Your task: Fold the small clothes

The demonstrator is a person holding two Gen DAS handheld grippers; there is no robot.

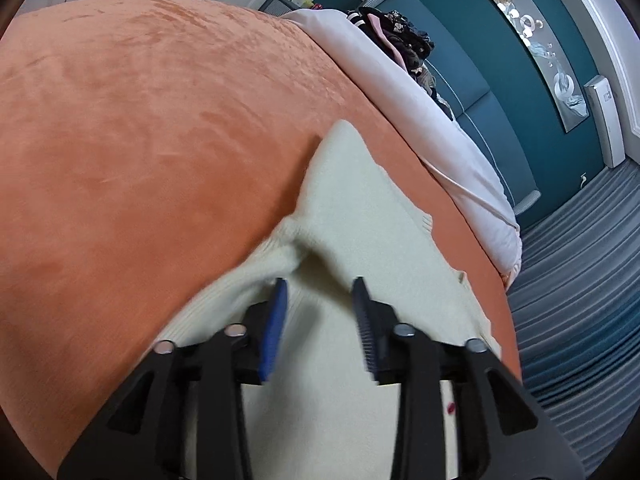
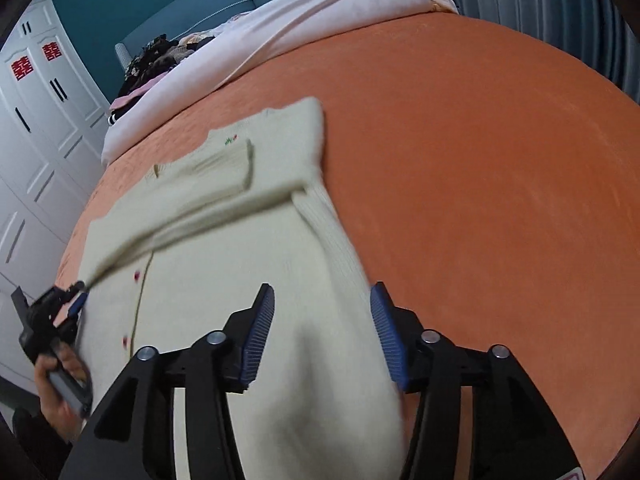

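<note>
Two claws over one cream cardigan (image 2: 224,240), spread flat on the orange bed (image 2: 480,160) for folding. Right claw (image 2: 322,332) spread, nothing pinched, cloth under it. Left claw (image 1: 320,320) spread too, clear of the knit. Sleeve lies across the chest toward 8 o'clock (first fold, likely). Clothes pile (image 2: 156,60) at 11 o'clock.

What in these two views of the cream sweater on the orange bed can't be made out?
- Sweater hem: in both views, hidden behind the tool bodies and cut off by the bottom edge.
- Left tool in the right wrist view: small and blurred; contact with the sleeve end unclear.
- Dark clothes pile: too far to tell items apart.
- Small chest stitching: too tiny to read.
- Right tool: absent from the left wrist view.
</note>
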